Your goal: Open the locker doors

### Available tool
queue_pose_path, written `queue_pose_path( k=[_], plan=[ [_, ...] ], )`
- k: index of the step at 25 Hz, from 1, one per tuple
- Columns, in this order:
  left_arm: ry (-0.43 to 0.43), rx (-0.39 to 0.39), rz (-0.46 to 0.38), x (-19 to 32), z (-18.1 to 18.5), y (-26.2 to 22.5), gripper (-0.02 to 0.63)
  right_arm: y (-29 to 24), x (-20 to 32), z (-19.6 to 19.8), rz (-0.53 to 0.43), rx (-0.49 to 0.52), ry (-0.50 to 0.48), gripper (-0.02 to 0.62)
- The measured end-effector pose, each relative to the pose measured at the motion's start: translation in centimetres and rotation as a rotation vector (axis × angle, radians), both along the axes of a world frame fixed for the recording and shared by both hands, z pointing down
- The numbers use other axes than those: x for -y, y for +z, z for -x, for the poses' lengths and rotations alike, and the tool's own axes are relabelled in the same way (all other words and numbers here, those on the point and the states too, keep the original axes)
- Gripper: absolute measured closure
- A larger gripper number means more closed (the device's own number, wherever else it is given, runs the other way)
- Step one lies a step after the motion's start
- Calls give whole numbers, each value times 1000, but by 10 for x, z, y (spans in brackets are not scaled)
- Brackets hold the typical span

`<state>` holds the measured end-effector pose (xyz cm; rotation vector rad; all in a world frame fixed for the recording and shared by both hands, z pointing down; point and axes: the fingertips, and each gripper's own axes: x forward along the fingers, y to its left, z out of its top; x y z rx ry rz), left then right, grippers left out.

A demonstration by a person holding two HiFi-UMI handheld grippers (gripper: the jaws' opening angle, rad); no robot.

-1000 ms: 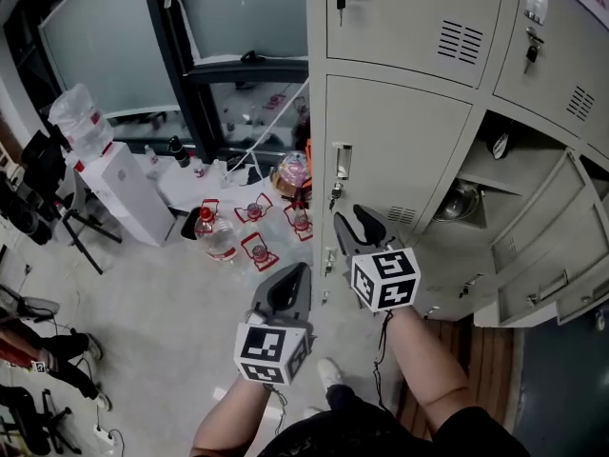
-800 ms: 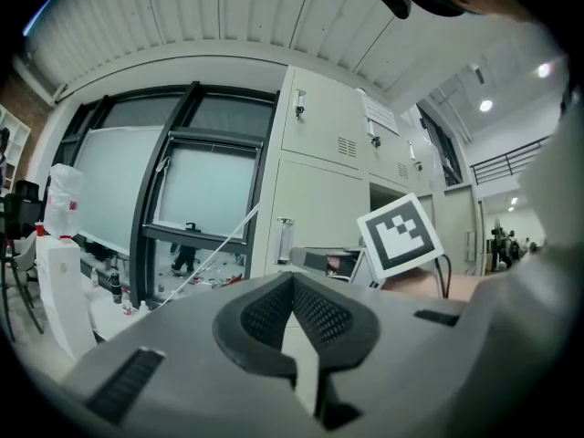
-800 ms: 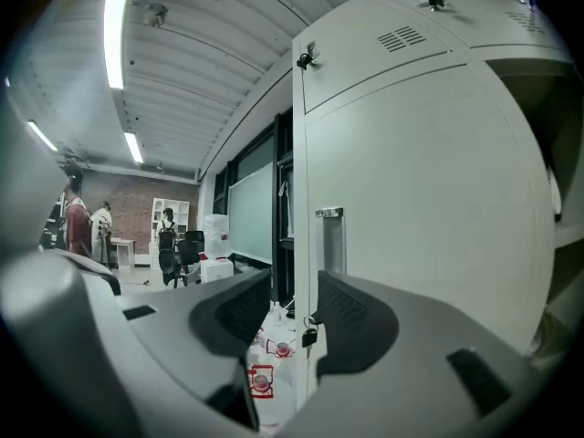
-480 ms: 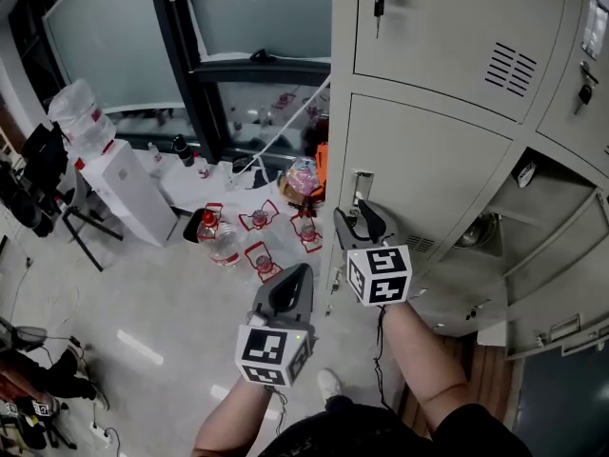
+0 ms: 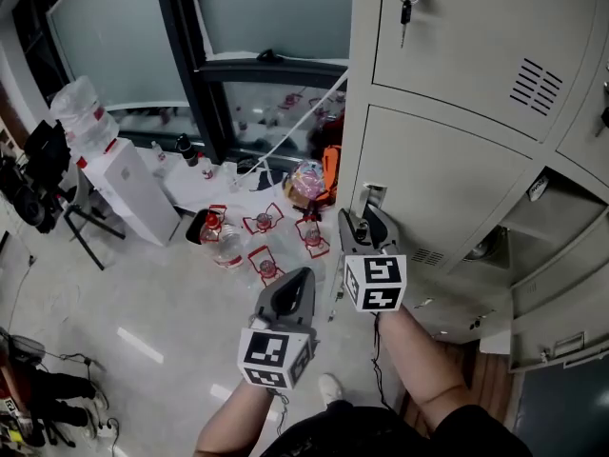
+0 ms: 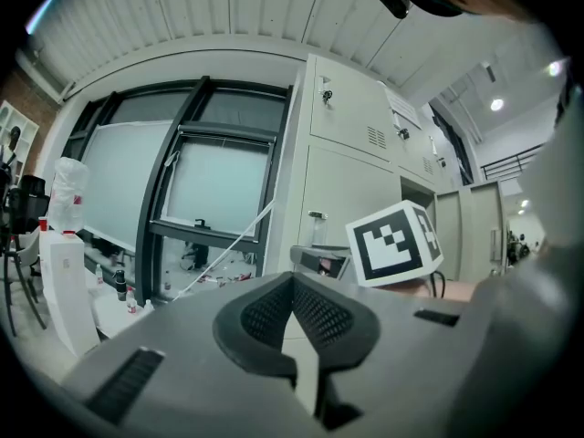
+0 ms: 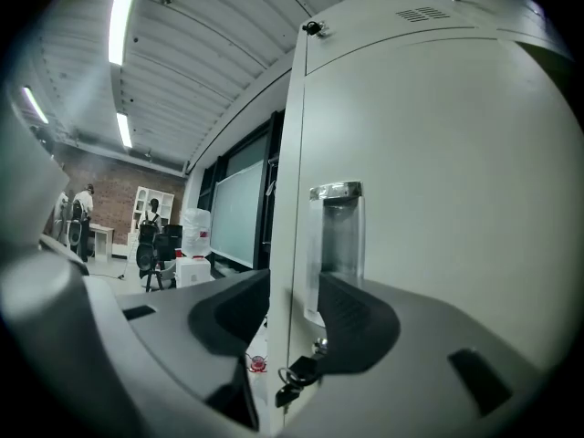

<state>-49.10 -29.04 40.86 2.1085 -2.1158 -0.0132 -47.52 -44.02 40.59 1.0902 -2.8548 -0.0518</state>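
While its jaws are closing, right gripper sits on the left edge of the middle locker door, about 5 o'clock of frame centre in head view. Right gripper view: jaws apart, and the door's free edge runs up between them. Left jaw is off the door on the room side. Right jaw is over the lower part of the handle recess. Neither pad visibly presses on metal, so no grip yet. Door looks closed. Key bunch hangs from the lock at 6 o'clock of the recess, low between the jaw bodies.

Left gripper: jaws together, nothing between them; the left gripper view shows this clearly. It hangs in free air at 8 o'clock of the right gripper, near it but not touching, clear of the lockers, tips pointing to 12. Right gripper's marker cube shows at 2 o'clock of the left jaws in that view.

Other lockers, head view: the door at 12 o'clock of the task door is closed, key in its lock. Compartment at 3 o'clock of the task door stands open.

Room side, 9–10 o'clock of the grippers: water dispenser with a jug on top, and bottles on the floor between it and the lockers. Window at 11 o'clock.
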Motion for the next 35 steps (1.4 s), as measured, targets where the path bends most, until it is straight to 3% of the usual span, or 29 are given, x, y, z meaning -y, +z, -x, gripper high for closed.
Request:
queue_pose_path(
  k=[9,25,35],
  plan=[
    [-3,-5,3,-4,2,2,604,1,5,-5,24,5,47,483],
    [-22,3,-6,-58,-12,-6,606,1,-48,-25,31,-3,35,500],
    [-6,10,-6,-103,-36,-8,606,1,-95,-54,49,3,-34,495]
  ],
)
